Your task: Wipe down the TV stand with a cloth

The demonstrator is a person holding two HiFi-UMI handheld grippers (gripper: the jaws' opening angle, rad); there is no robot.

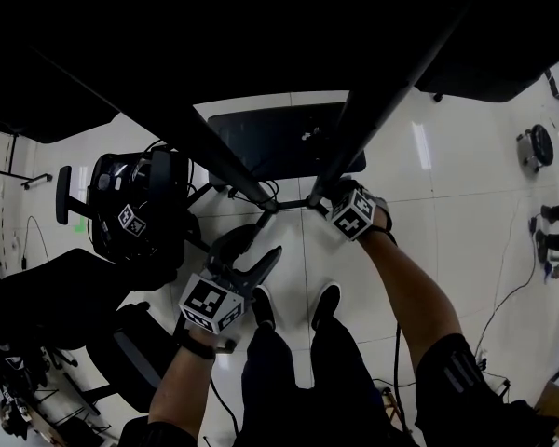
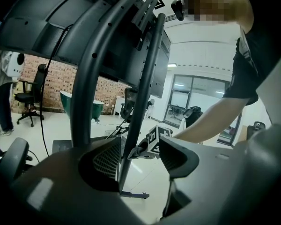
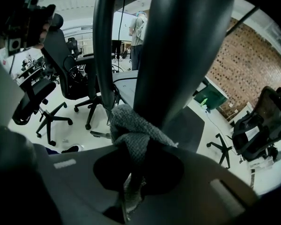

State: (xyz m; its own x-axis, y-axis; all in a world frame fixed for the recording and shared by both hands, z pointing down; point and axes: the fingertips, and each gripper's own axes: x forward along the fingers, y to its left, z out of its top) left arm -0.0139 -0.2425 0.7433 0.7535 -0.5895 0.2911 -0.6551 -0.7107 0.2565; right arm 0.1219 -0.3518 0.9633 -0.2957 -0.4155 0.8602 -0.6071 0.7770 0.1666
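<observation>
My right gripper [image 1: 328, 201] pinches the cloth [image 3: 131, 130] against the stand's pole [image 3: 178, 46], which rises toward twelve o'clock, while my left gripper [image 1: 259, 246] sits spread around a thinner bar [image 2: 141, 102].

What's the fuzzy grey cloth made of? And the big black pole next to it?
The cloth looks like soft grey woven fabric, maybe microfibre: its surface shows a bumpy weave. The pole looks like smooth black painted metal, with a dull sheen; it could be plastic.

TV stand [image 3: 178, 46] runs off the top edge; cloth [image 3: 131, 130] partly hidden within right tool [image 3: 138, 172].
</observation>
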